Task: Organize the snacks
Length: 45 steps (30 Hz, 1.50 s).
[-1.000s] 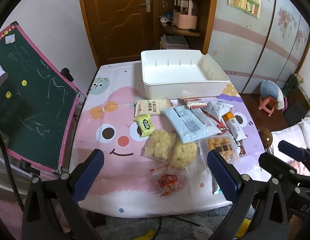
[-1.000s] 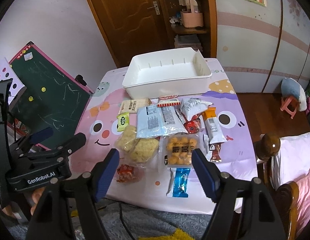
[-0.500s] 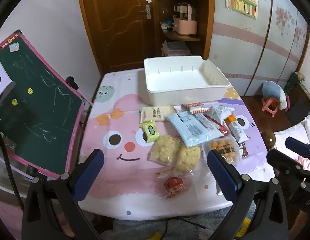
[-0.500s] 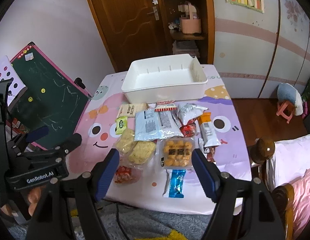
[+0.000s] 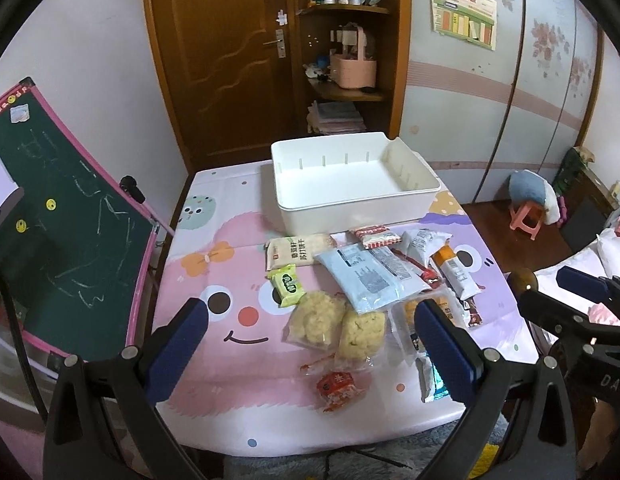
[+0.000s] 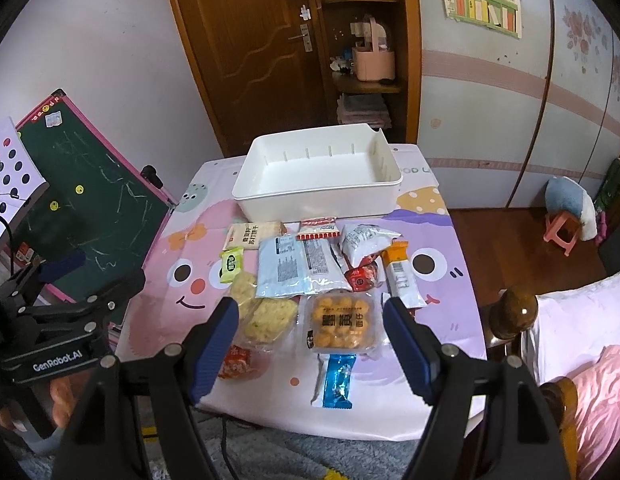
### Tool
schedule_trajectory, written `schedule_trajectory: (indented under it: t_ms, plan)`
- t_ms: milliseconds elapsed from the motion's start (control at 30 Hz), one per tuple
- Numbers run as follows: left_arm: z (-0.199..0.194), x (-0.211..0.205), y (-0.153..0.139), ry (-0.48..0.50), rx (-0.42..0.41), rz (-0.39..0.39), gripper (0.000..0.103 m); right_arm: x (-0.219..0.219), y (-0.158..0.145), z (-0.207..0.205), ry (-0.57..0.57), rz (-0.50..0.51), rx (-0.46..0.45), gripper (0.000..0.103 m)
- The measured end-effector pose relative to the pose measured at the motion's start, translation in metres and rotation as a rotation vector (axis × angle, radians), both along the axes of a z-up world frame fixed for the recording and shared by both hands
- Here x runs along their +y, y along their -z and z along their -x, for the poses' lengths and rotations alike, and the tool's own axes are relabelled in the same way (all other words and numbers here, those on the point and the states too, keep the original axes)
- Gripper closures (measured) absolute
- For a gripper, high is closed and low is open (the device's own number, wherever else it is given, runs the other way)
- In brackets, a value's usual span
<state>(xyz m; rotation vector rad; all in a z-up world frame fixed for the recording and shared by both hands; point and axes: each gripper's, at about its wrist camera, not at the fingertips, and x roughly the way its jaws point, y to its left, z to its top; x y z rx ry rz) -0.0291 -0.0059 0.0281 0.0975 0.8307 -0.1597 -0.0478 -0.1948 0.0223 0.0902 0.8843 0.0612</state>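
An empty white bin point(image 5: 349, 184) point(image 6: 317, 178) stands at the far side of the table. In front of it lie several snack packs: a pale blue pouch point(image 5: 369, 276) point(image 6: 294, 266), two yellow crisp cakes point(image 5: 333, 324) point(image 6: 262, 312), a tray of orange balls point(image 6: 341, 322), a small red pack point(image 5: 335, 386) point(image 6: 234, 362), a blue bar point(image 6: 337, 380), a green candy point(image 5: 288, 284). My left gripper point(image 5: 310, 344) hovers open above the near edge, nothing between its fingers. My right gripper point(image 6: 311, 340) is open too, above the orange tray, not touching it.
A green chalkboard point(image 5: 58, 232) leans at the table's left side. Behind the table are a wooden door point(image 5: 226, 52) and shelves point(image 5: 345, 48). A bed with a wooden post point(image 6: 513, 316) stands to the right, with a pink stool point(image 6: 561, 234) on the floor beyond.
Both views have tilted up a little, so the table and snacks sit lower in frame. Nothing on the table has moved and both grippers stay open.
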Motion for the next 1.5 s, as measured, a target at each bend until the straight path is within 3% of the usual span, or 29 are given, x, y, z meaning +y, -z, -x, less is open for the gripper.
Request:
schedule_trajectory:
  t_ms: [400,767,1000,1300,1500]
  plan:
    - [-0.016,0.002,0.025,0.008,0.077,0.061,0.001,-0.019,0.027,-0.014,0.026,0.022,0.063,0.028]
    - [-0.041,0.002,0.069,-0.018,0.167,-0.003,0.002,-0.018,0.069,-0.027,0.006,0.048,0.159,0.028]
    - [-0.056,0.006,0.107,-0.003,0.275,-0.013,0.002,-0.018,0.094,-0.034,-0.009,0.053,0.224,0.028]
    - [-0.067,0.008,0.176,0.054,0.444,-0.087,0.002,-0.027,0.151,-0.044,0.0,0.017,0.391,0.028]
    - [-0.067,0.008,0.214,0.066,0.588,-0.042,0.004,-0.023,0.183,-0.042,-0.021,0.026,0.474,0.028]
